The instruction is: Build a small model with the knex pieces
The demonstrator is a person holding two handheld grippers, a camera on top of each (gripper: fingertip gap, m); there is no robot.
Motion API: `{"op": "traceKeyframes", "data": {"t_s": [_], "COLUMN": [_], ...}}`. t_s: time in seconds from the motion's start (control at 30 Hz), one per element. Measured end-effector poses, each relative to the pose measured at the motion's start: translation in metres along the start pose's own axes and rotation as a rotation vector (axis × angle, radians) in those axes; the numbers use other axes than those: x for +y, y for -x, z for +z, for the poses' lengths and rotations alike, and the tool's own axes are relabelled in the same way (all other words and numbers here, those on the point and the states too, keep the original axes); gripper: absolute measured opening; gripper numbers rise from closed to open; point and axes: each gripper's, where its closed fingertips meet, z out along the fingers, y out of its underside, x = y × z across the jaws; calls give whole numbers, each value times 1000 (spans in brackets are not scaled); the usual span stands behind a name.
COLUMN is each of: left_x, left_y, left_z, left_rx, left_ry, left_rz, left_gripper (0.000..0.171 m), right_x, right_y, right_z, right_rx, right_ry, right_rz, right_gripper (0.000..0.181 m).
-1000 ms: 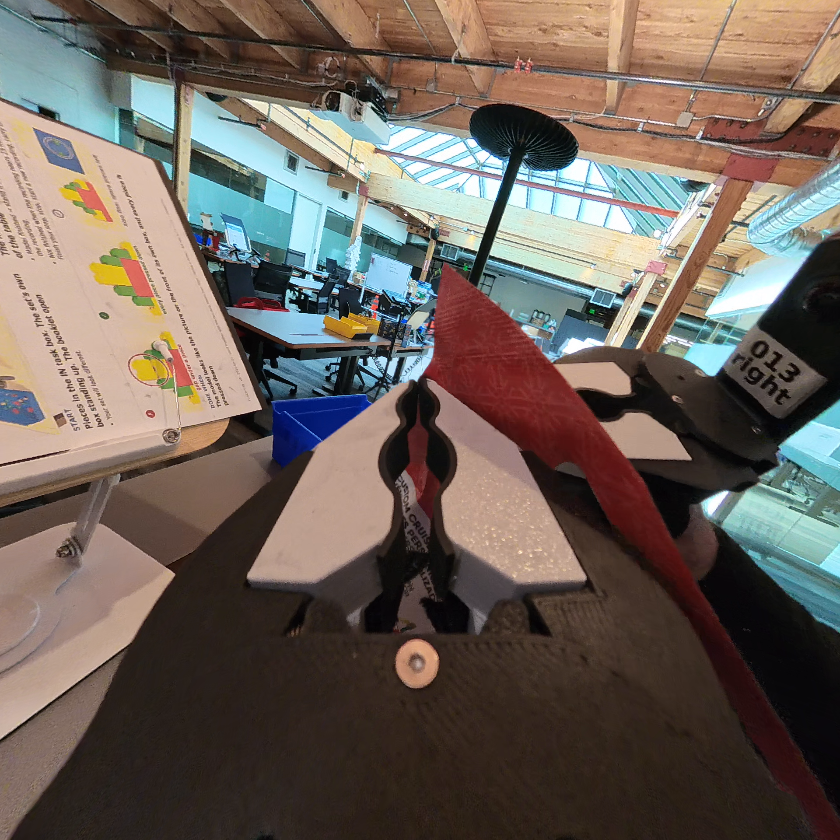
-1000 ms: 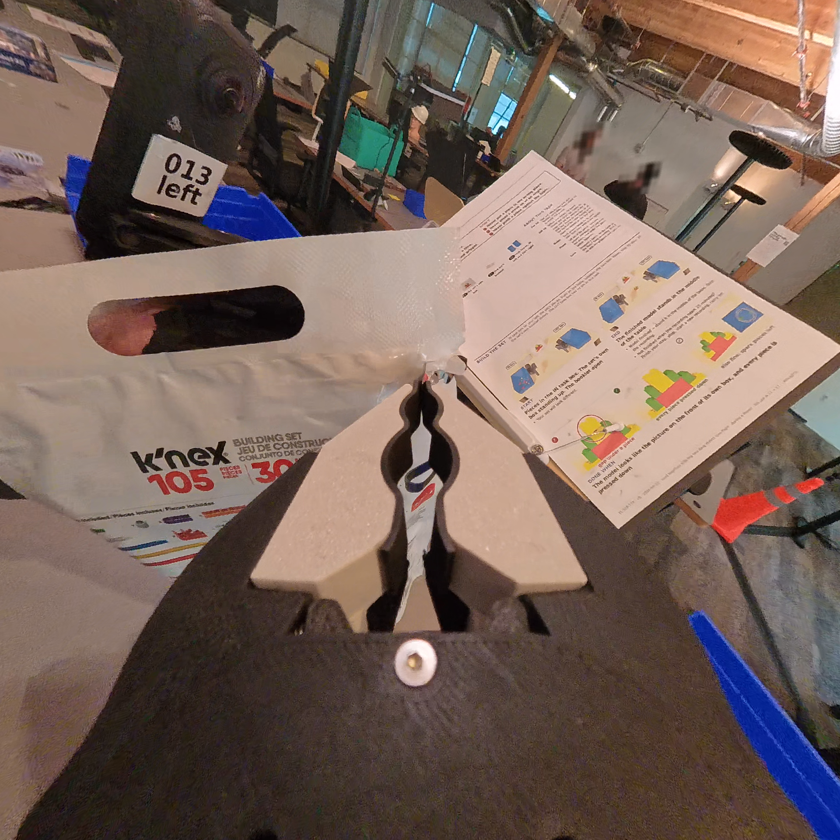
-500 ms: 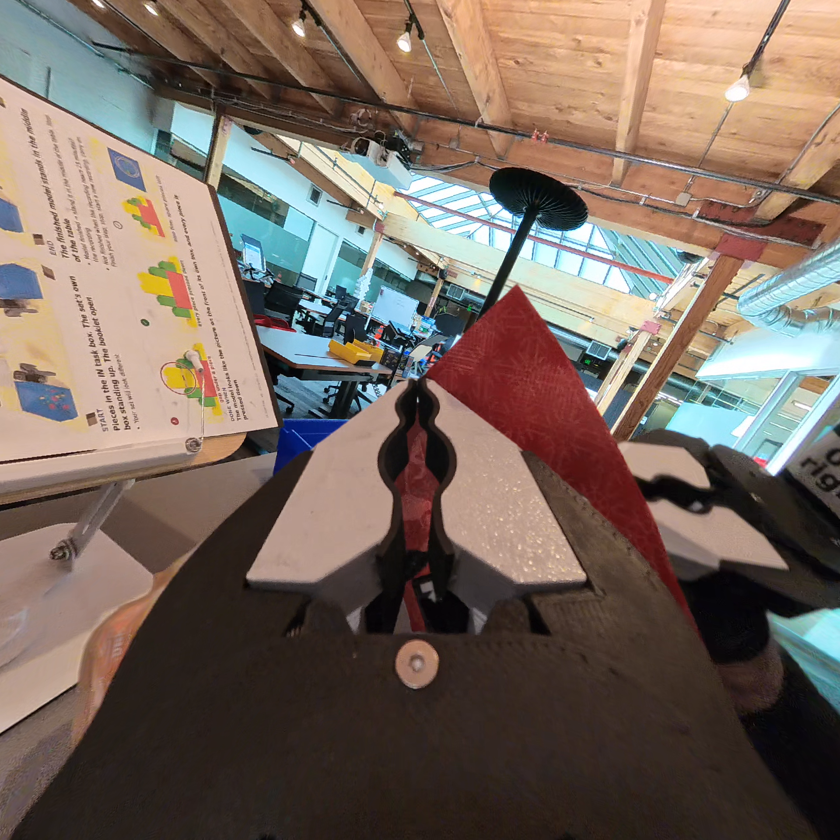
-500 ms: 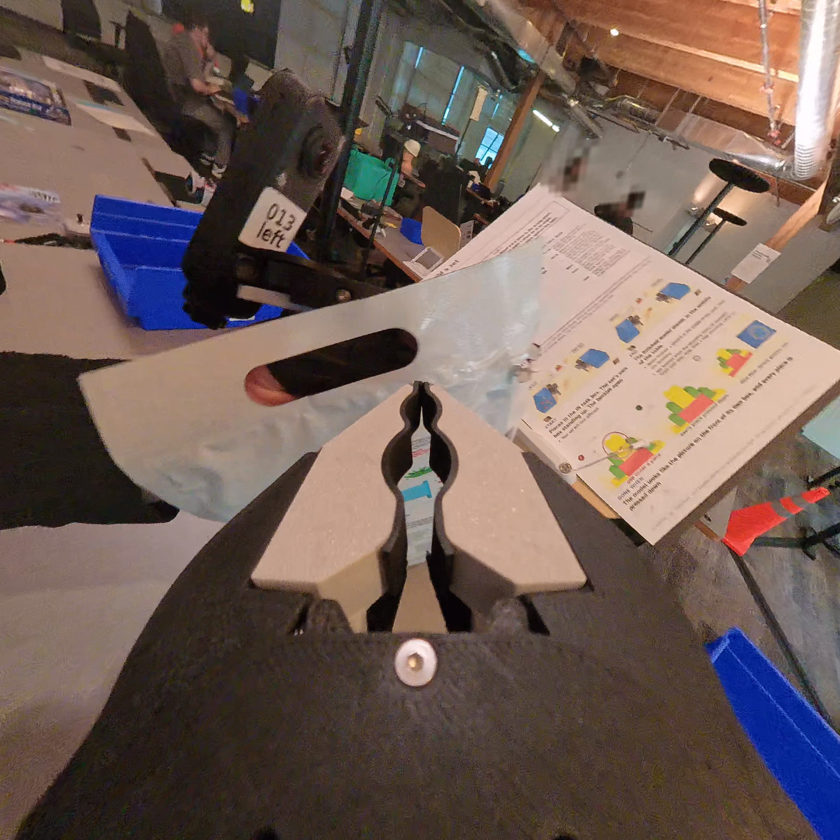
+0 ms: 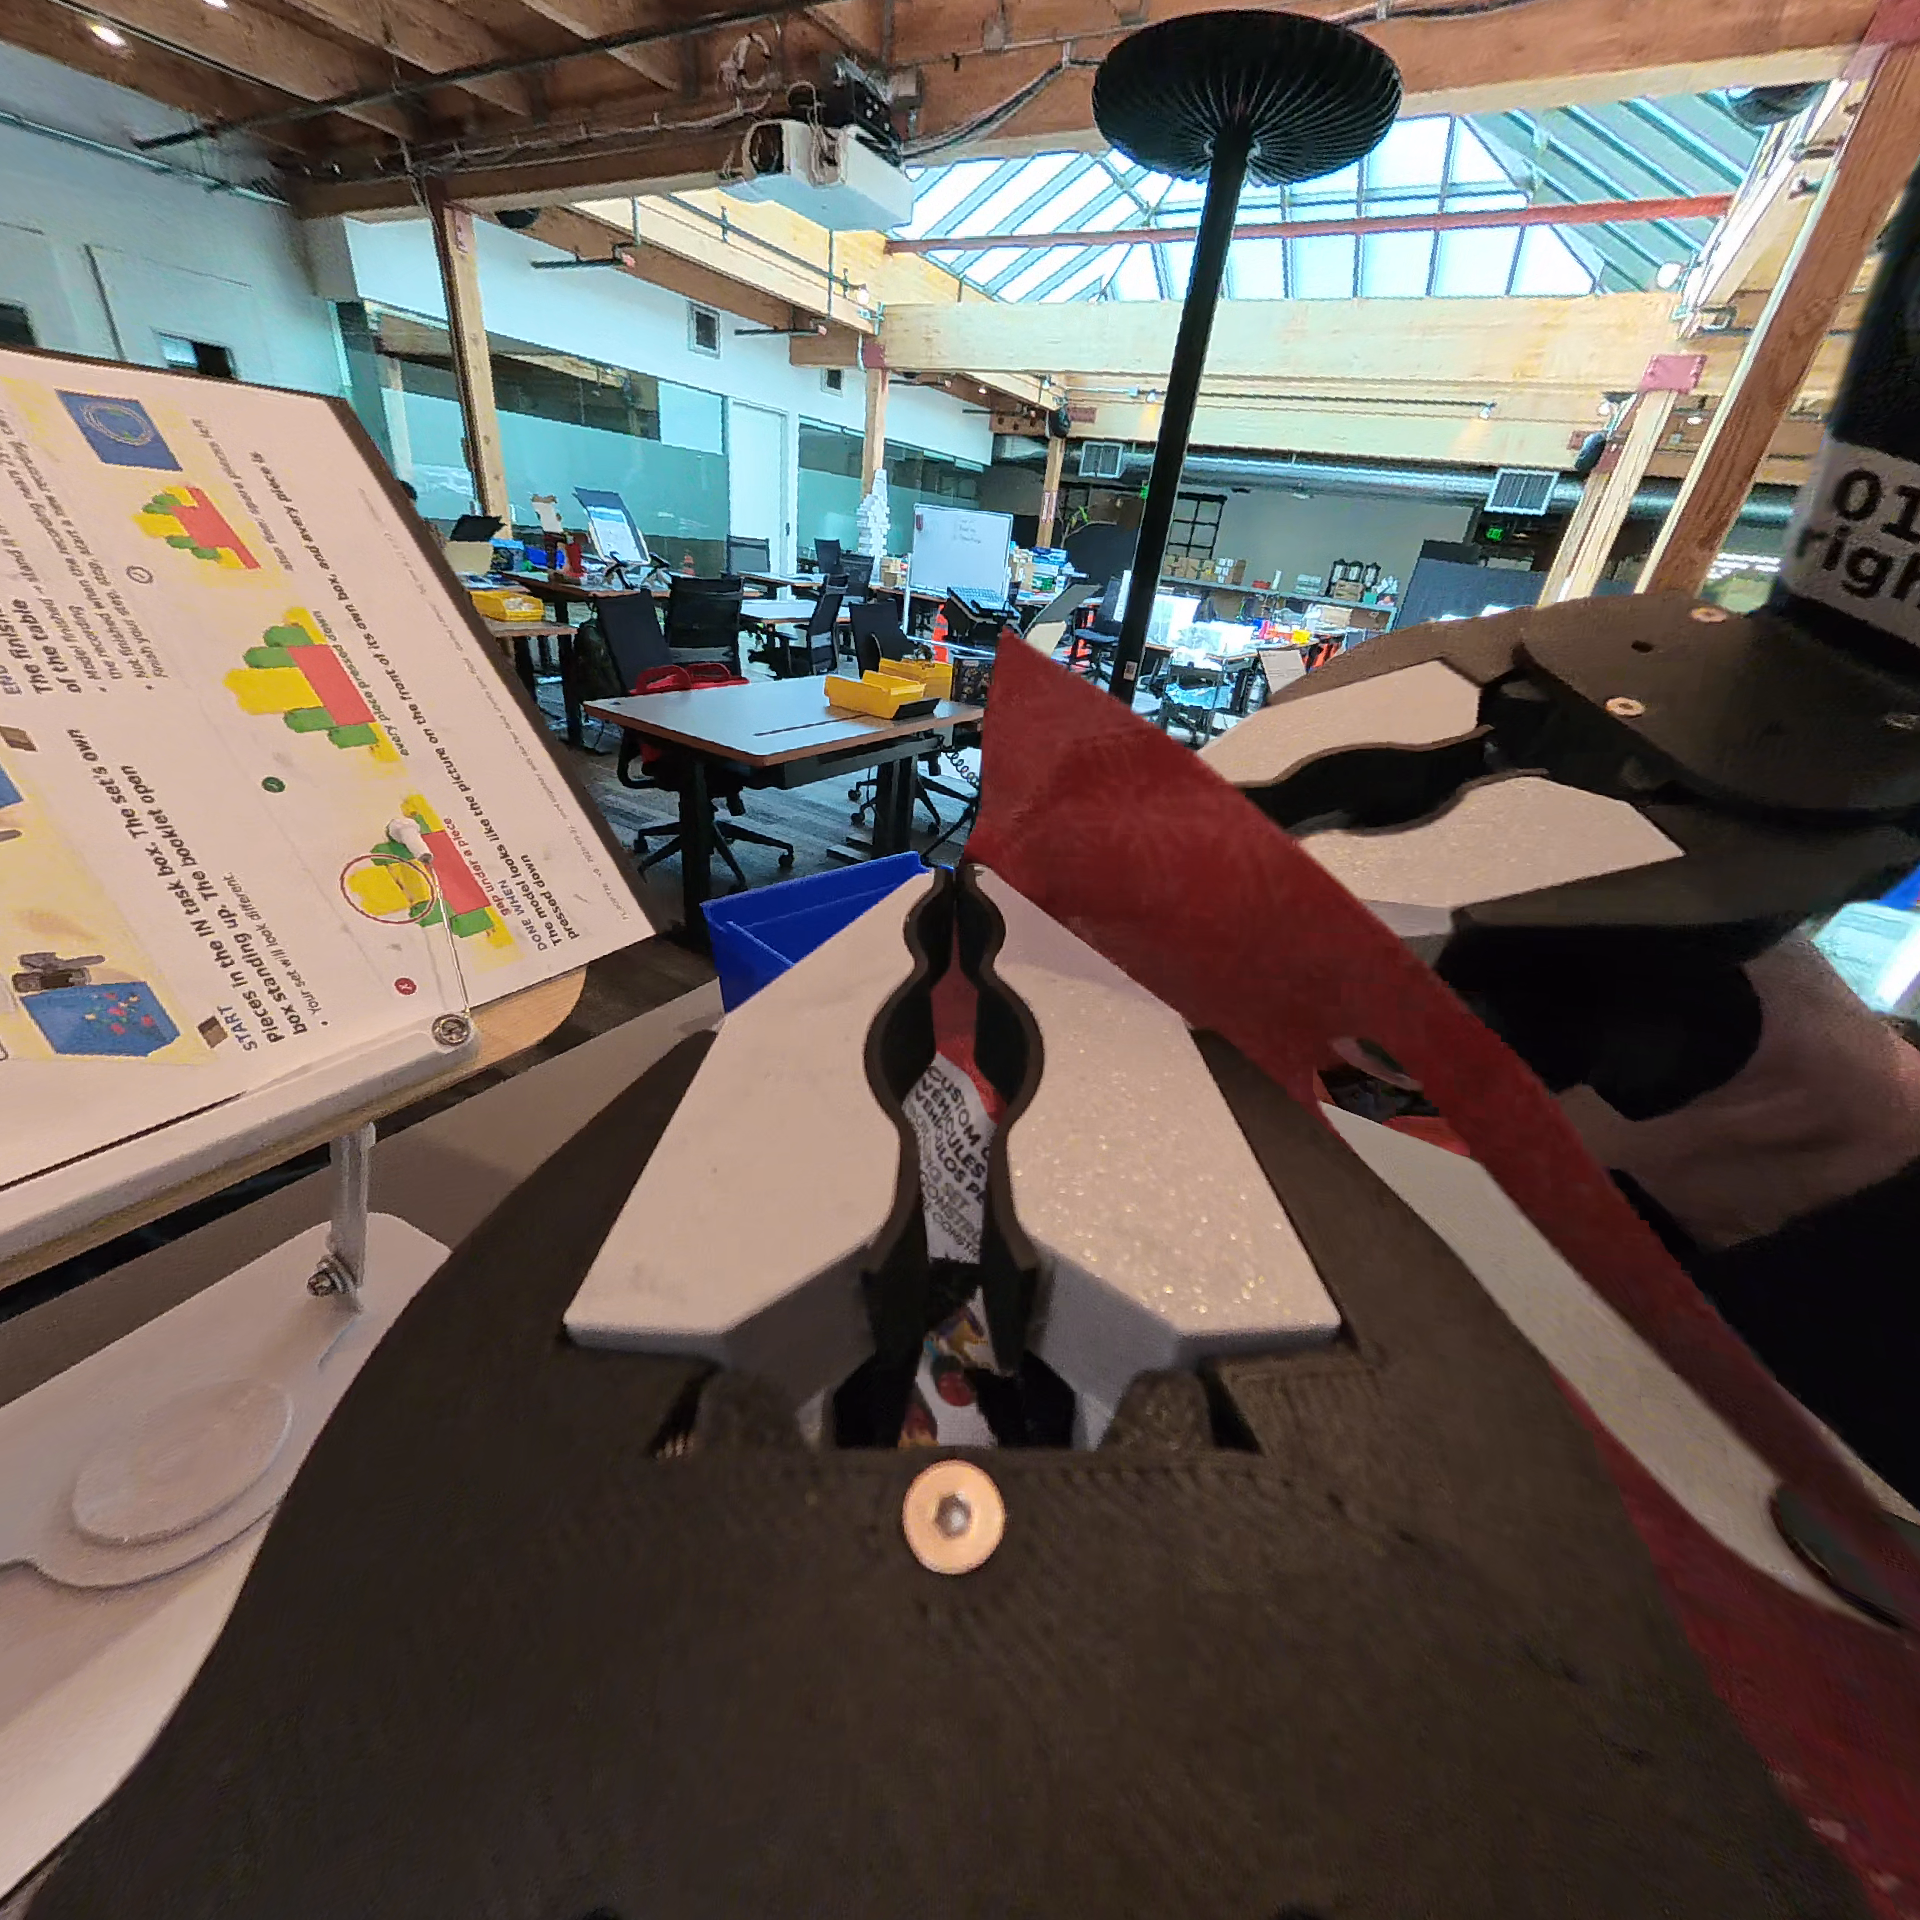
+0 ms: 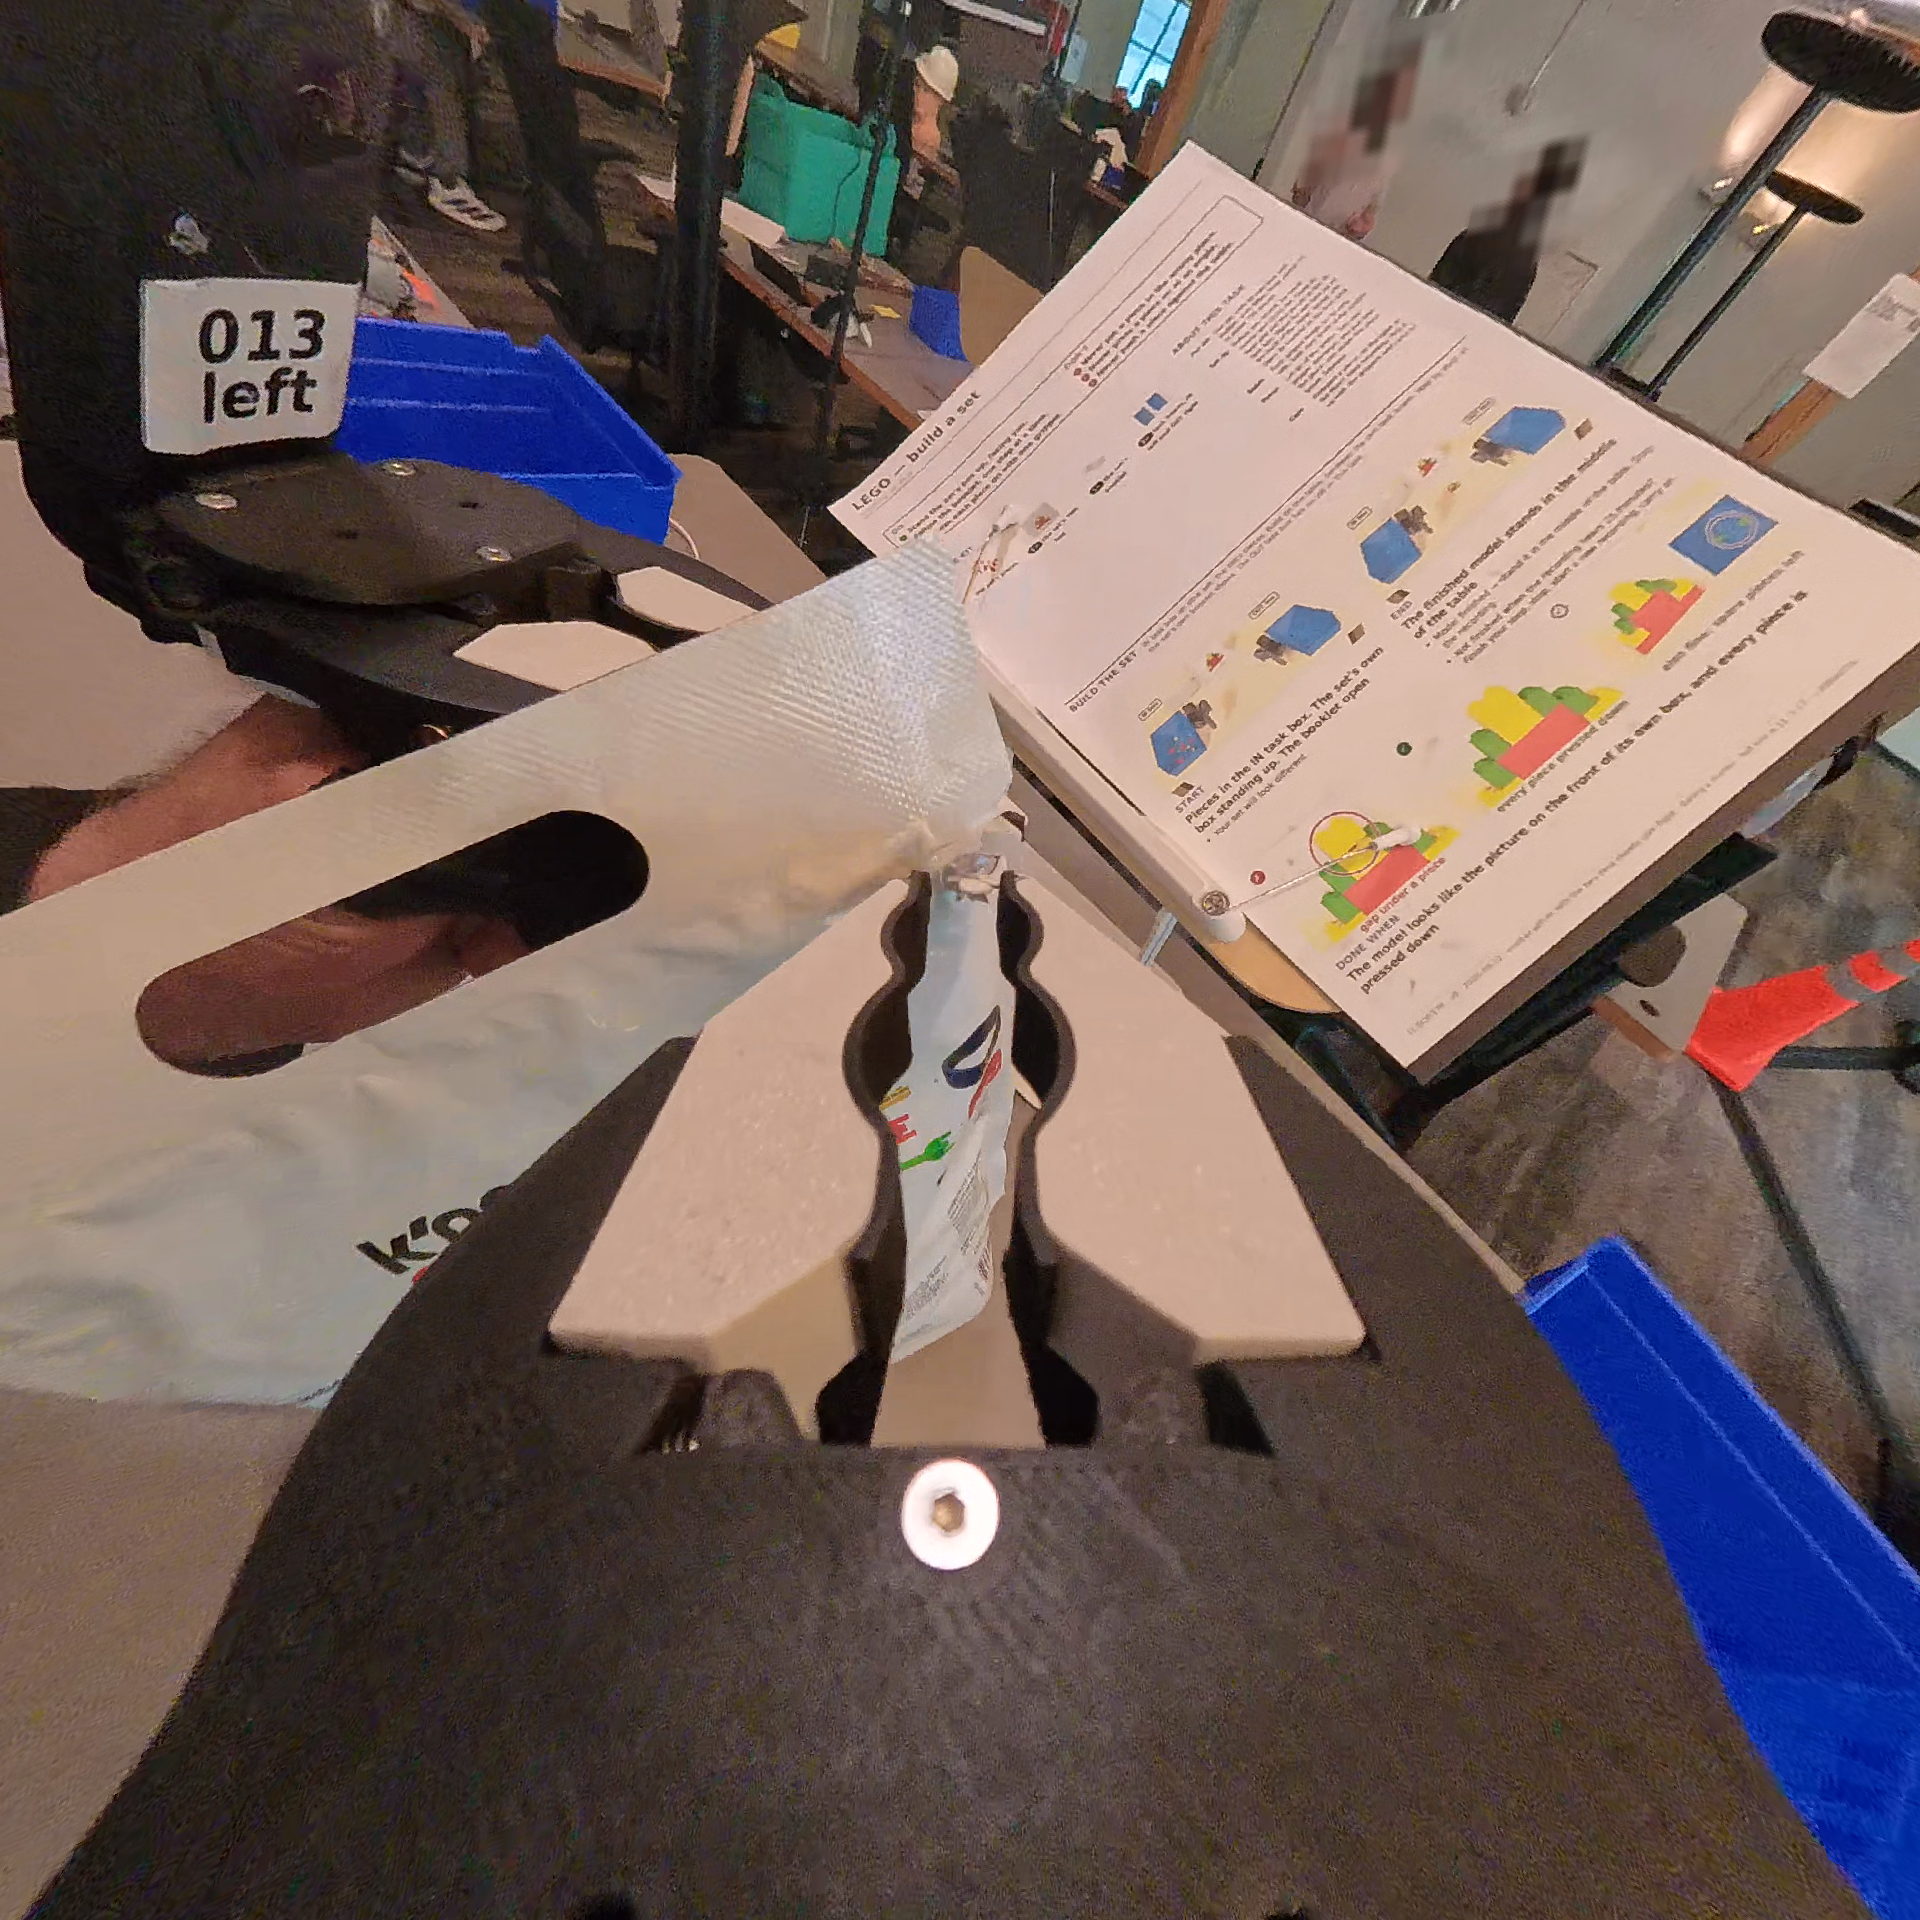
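Note:
A plastic building-set bag is held up between both grippers. Its red side [image 5: 1195, 935] shows in the left wrist view, and its white side [image 6: 727, 748], with a cut-out handle slot, shows in the right wrist view. My left gripper [image 5: 956, 883] is shut on the bag's top edge, with printed plastic showing between the fingers. My right gripper [image 6: 961, 883] is shut on a crumpled top corner of the bag. The right gripper [image 5: 1257, 800] also shows beyond the red side. The left gripper [image 6: 665, 623] shows behind the white side.
An instruction sheet on a tilted wooden stand [image 5: 260, 779] [image 6: 1455, 623] is close by, with its white base [image 5: 156, 1455] on the grey table. There are blue bins [image 5: 810, 925] [image 6: 499, 416] [image 6: 1714, 1507] and an orange cone [image 6: 1787, 1018]. A hand [image 6: 312, 966] shows through the slot. Office desks lie beyond. Both grippers' tips are close together, under 4 cm apart.
Both grippers stay shut on the bag. The bag and grippers have swung: the views tilted upward half a second ago and have now come back down, with the two grippers closer together again.

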Motion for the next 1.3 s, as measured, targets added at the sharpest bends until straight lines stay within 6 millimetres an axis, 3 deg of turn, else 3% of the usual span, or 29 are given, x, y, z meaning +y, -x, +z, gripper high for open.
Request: {"op": "traceKeyframes", "data": {"t_s": [0.07,0.27,0.3,0.33,0.5,0.73,0.97,1.3], "left_x": [0,-2,0,1,0,0,1,6], "left_y": [-3,-11,-11,-13,-15,-19,-22,-24], "left_z": [2,5,6,6,6,6,9,10], "left_rx": [-3,24,26,29,39,48,54,67], "left_ry": [-2,-7,-1,1,-8,7,23,67], "left_rz": [8,13,17,17,1,14,24,70], "left_gripper": [0,0,0,0,0,0,0,0], "right_x": [3,1,1,2,6,2,3,8], "right_y": [0,-3,-4,-4,1,0,2,3], "right_z": [-3,-12,-13,-13,-11,-14,-17,-16], "right_rx": [-26,-63,-59,-56,-39,4,38,-21], "right_ry": [-22,-132,-135,-133,-76,-88,-14,50], "right_rz": [46,193,207,199,76,-30,-184,-206], "right_gripper": [0,0,16,21,0,10,4,0]}}
